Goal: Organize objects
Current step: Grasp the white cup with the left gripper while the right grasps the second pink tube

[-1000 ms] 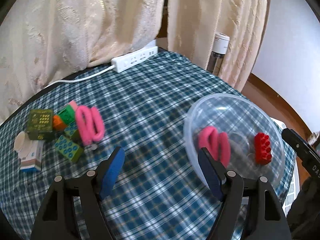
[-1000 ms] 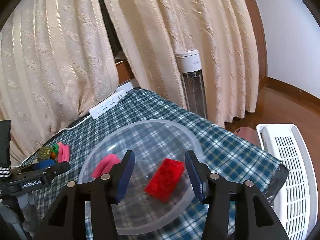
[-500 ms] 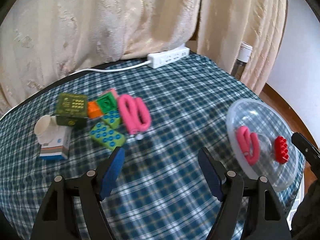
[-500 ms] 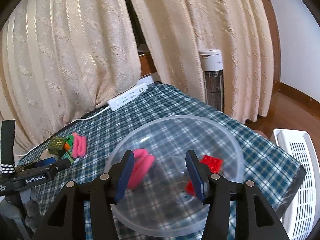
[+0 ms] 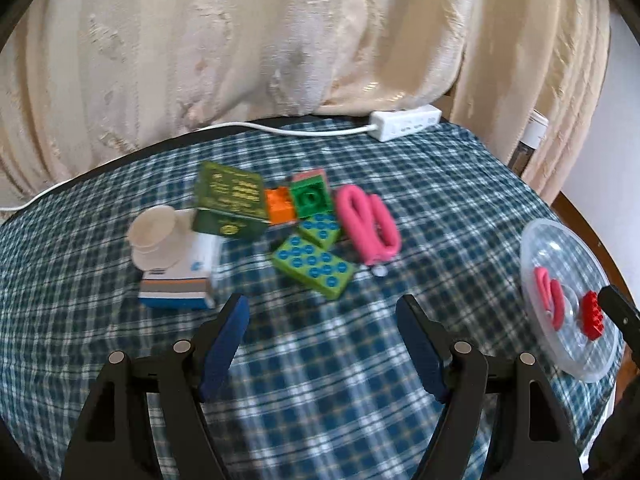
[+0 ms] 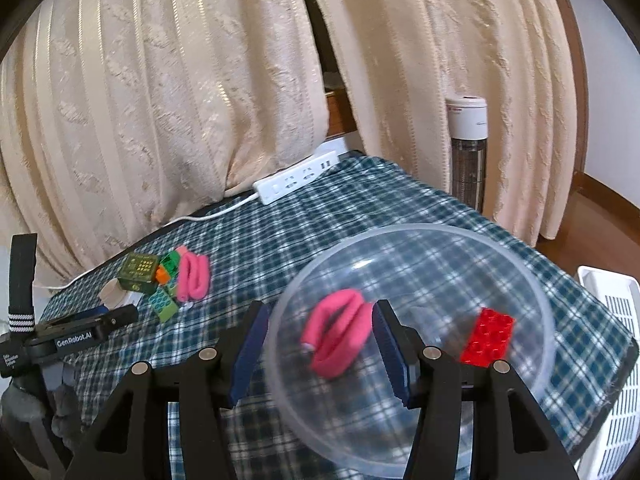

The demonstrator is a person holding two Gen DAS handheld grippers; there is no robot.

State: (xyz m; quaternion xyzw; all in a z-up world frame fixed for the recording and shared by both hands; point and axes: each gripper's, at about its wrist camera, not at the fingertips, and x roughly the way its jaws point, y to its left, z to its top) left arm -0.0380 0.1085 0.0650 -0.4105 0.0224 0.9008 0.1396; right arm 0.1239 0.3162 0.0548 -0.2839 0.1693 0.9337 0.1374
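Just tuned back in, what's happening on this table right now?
A person is sorting small items into the clear bowl on the plaid tablecloth. A pink band and a red brick are already inside. The left hand-held gripper is open and empty, aimed at the remaining pile: green bricks, a second pink band, a dark green box. The right hand-held gripper hangs at the bowl's rim, jaws opening, gripping nothing.

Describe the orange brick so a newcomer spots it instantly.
On the plaid tablecloth, find the toy cluster left of the clear bowl. The orange brick sits wedged between the dark green box and a green brick, the only orange piece.
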